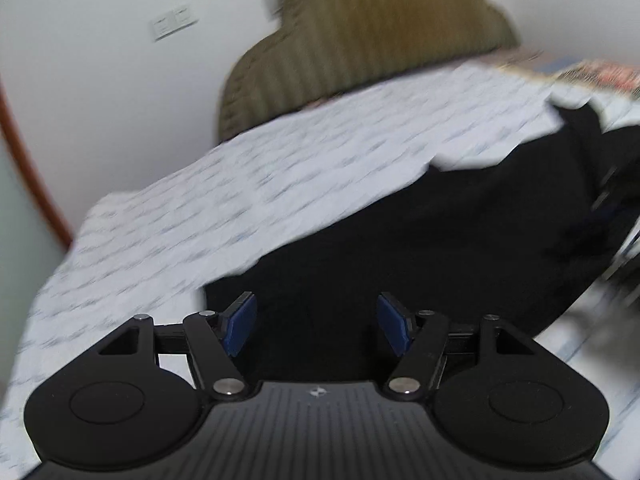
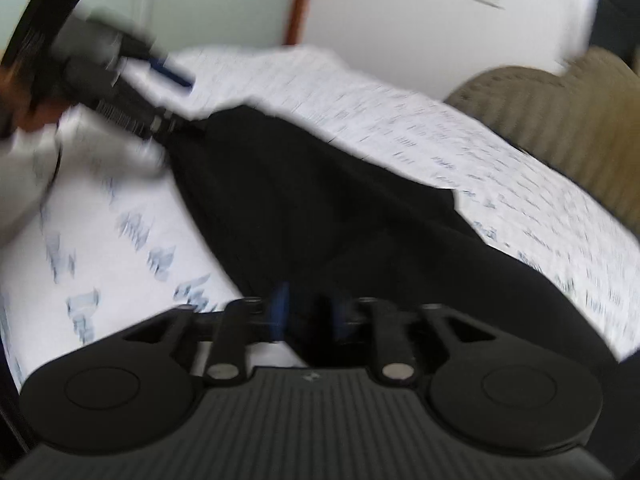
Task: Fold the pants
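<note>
Black pants [image 1: 420, 240] lie spread on a white sheet with a blue print [image 1: 240, 184]. In the left wrist view my left gripper [image 1: 317, 322] hovers over the near end of the pants. It is open, its blue pads [image 1: 240, 322] wide apart and pressing on nothing. The right wrist view is blurred. There the pants [image 2: 320, 200] run away from my right gripper [image 2: 310, 316], whose jaws stand apart over the black cloth without clamping it. The left gripper [image 2: 176, 76], held by a hand [image 2: 24, 116], shows at the far end of the pants.
An olive quilted cover [image 1: 360, 40] is heaped at the head of the bed, against a white wall with a switch plate [image 1: 174, 24]. A wooden door frame [image 1: 24, 160] is at the left. A red patterned item [image 1: 600, 74] lies at the far right.
</note>
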`<state>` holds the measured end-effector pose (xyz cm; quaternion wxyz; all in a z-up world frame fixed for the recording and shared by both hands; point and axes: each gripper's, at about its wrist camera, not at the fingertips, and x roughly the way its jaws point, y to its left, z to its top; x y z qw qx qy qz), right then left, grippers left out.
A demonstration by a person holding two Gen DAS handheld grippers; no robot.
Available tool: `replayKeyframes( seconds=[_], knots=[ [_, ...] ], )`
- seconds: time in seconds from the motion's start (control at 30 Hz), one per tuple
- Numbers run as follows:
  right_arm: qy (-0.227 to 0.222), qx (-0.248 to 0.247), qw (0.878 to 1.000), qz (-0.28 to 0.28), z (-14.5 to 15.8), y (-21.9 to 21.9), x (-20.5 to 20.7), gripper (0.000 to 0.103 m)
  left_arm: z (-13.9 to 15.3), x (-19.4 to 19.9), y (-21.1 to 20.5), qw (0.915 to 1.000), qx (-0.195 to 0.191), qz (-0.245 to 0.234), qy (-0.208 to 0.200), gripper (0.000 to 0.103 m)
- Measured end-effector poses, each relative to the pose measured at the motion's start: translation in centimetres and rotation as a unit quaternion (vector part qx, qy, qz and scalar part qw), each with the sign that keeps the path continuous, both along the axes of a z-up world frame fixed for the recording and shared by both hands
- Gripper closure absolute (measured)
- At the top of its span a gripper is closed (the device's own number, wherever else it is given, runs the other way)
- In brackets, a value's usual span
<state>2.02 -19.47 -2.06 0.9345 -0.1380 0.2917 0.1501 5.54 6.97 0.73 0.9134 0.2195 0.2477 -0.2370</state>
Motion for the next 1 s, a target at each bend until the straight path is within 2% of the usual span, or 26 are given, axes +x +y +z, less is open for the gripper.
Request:
replayKeyframes(
  seconds=[0.03,0.1,0.17,0.2,0.27,0.37,0.43,0.53,0.57,0.6,0.63,0.67,0.7,0.73,0.8,0.9,0.97,1.0],
  knots=[
    [0.012,0.014,1.0,-0.018,-0.3,-0.8,0.4,0.063,0.2,-0.2,-1.6,0.9998,-0.002,-0.019,0.001,0.037],
    [0.046,-0.011,0.999,-0.013,-1.3,-0.8,0.6,0.063,0.0,-1.0,-4.8,0.9985,0.004,-0.053,-0.008,0.037],
    [0.048,-0.028,0.998,0.012,-1.2,-0.6,-0.7,0.065,-0.7,-1.8,-8.1,0.9964,0.017,-0.083,-0.012,0.036],
    [0.04,-0.031,0.999,0.014,-0.8,-0.8,-1.6,0.07,-1.2,-2.1,-9.5,0.9955,0.022,-0.092,-0.011,0.036],
    [0.022,-0.016,1.0,-0.008,0.3,-2.5,-3.3,0.07,-2.2,-2.2,-12.2,0.995,0.028,-0.096,0.003,0.032],
    [-0.006,0.003,0.997,-0.082,1.6,-6.5,-5.6,0.07,-3.0,-3.1,-15.7,0.9911,0.011,-0.126,0.043,0.032],
    [-0.02,0.011,0.99,-0.14,1.8,-9.5,-7.0,0.061,-3.0,-3.6,-17.7,0.9846,-0.012,-0.161,0.066,0.032],
    [-0.035,0.056,0.973,-0.221,2.1,-13.9,-9.1,0.052,-3.4,-3.5,-20.8,0.9753,-0.032,-0.196,0.097,0.032],
    [-0.04,0.074,0.966,-0.244,2.2,-15.2,-9.8,0.051,-3.8,-3.4,-21.7,0.9728,-0.035,-0.2,0.111,0.032],
    [-0.043,0.085,0.961,-0.26,2.3,-16.5,-10.2,0.05,-4.1,-3.2,-22.4,0.9702,-0.04,-0.203,0.125,0.034],
    [-0.046,0.092,0.955,-0.277,2.4,-17.7,-10.5,0.045,-4.4,-3.1,-22.8,0.9684,-0.045,-0.203,0.137,0.043],
    [-0.046,0.092,0.951,-0.292,2.5,-18.9,-10.6,0.042,-4.7,-3.0,-23.3,0.9666,-0.049,-0.203,0.148,0.047],
    [-0.045,0.084,0.947,-0.306,2.6,-19.8,-10.4,0.035,-4.9,-2.9,-23.7,0.9648,-0.054,-0.204,0.158,0.053],
    [-0.048,0.068,0.945,-0.317,2.8,-20.7,-10.1,0.028,-5.0,-2.8,-23.9,0.9633,-0.062,-0.203,0.164,0.054],
    [-0.056,0.046,0.943,-0.326,3.4,-22.9,-9.6,0.022,-5.3,-2.5,-24.2,0.9621,-0.074,-0.2,0.17,0.055],
    [-0.058,0.045,0.942,-0.326,4.4,-26.9,-6.5,0.022,-5.5,-2.2,-24.8,0.9615,-0.081,-0.197,0.174,0.069],
    [-0.057,0.05,0.938,-0.337,5.1,-29.7,-3.3,0.024,-5.6,-2.1,-25.0,0.9606,-0.088,-0.198,0.174,0.07],
    [-0.054,0.056,0.936,-0.342,5.2,-31.2,-0.9,0.031,-5.7,-2.0,-25.1,0.9605,-0.091,-0.196,0.175,0.071]
  ],
)
